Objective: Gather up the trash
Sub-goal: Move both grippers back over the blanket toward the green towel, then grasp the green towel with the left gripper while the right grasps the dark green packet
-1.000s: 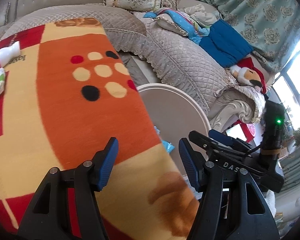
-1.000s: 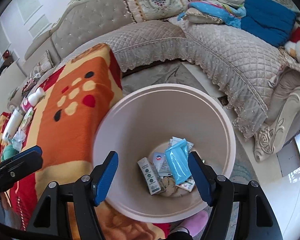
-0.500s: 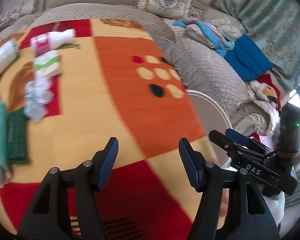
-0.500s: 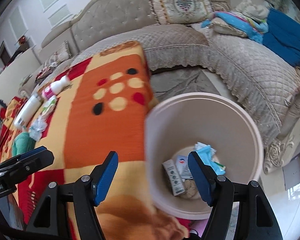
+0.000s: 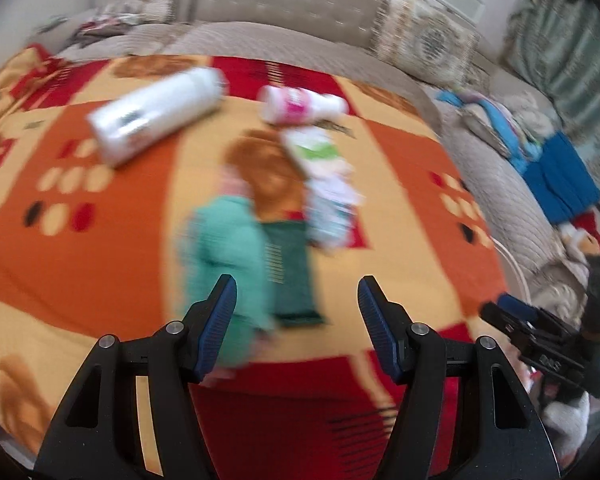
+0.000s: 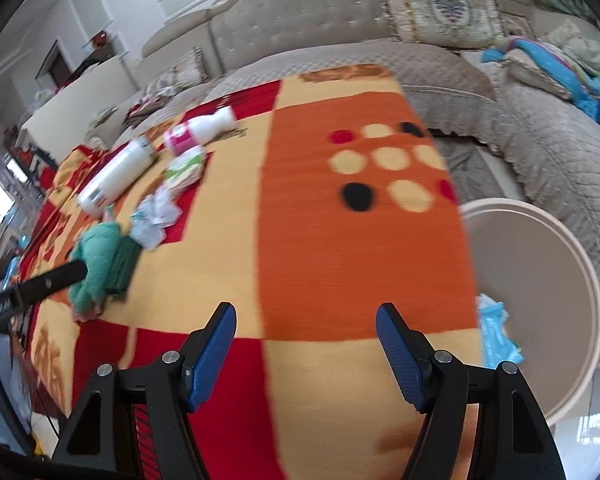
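Note:
Trash lies on an orange, red and cream blanket (image 5: 380, 216): a white bottle (image 5: 156, 114), a pink-and-white bottle (image 5: 300, 104), a green-and-white packet (image 5: 316, 150), crumpled wrappers (image 5: 332, 212), a dark green packet (image 5: 290, 276) and a crumpled teal cloth (image 5: 224, 248). My left gripper (image 5: 296, 320) is open and empty just in front of the teal cloth and dark packet. My right gripper (image 6: 304, 352) is open and empty over the blanket. The pale bin (image 6: 572, 280) stands at the right with blue wrappers (image 6: 496, 336) inside.
A grey quilted sofa (image 6: 540, 160) with cushions and blue cloths wraps around the back and right. The right gripper's body (image 5: 548, 348) shows at the right of the left wrist view. The left gripper's finger (image 6: 32, 284) shows at the left of the right wrist view.
Both grippers swung left, away from the bin and over the blanket. The pile of trash moved into the middle of the left wrist view. Both stayed open.

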Demonstrator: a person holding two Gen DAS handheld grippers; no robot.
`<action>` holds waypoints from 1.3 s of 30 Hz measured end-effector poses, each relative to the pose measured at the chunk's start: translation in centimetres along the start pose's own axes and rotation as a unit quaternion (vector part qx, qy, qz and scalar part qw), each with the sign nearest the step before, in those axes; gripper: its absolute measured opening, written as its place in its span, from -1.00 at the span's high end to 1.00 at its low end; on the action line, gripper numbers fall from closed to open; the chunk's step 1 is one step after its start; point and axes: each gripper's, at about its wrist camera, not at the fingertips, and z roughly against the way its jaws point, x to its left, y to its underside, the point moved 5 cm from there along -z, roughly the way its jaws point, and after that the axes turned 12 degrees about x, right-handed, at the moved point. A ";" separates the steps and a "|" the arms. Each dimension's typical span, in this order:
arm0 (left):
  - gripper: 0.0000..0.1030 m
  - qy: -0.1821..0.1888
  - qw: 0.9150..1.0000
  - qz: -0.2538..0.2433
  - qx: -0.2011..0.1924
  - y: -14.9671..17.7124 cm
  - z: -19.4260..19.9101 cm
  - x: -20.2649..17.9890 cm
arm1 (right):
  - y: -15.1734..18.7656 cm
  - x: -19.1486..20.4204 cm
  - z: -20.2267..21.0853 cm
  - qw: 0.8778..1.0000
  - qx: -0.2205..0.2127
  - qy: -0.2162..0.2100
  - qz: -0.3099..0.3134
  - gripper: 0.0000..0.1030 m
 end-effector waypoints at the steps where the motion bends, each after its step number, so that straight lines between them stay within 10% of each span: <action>1: -0.33 -0.005 1.000 0.015 -0.004 -0.3 0.1 1.4 | 0.0 0.6 -0.2 1.000 0.002 -0.004 0.004 -0.36; 14: -0.18 0.015 0.997 0.060 0.041 -1.0 -4.9 3.9 | -0.6 7.0 -2.7 0.998 0.028 -0.030 0.051 -0.36; 18: 0.25 0.033 0.997 0.056 0.037 -1.0 -3.8 4.9 | -0.9 9.3 -3.6 0.996 0.034 -0.047 0.062 -0.36; 31: 0.27 0.010 0.997 0.071 -0.010 0.3 1.4 9.8 | -3.7 18.9 -9.5 0.991 0.039 -0.008 0.132 -0.36; 39: 0.27 0.021 0.997 0.077 -0.007 1.0 1.6 9.8 | -3.8 18.2 -9.1 0.988 0.031 0.007 0.153 0.34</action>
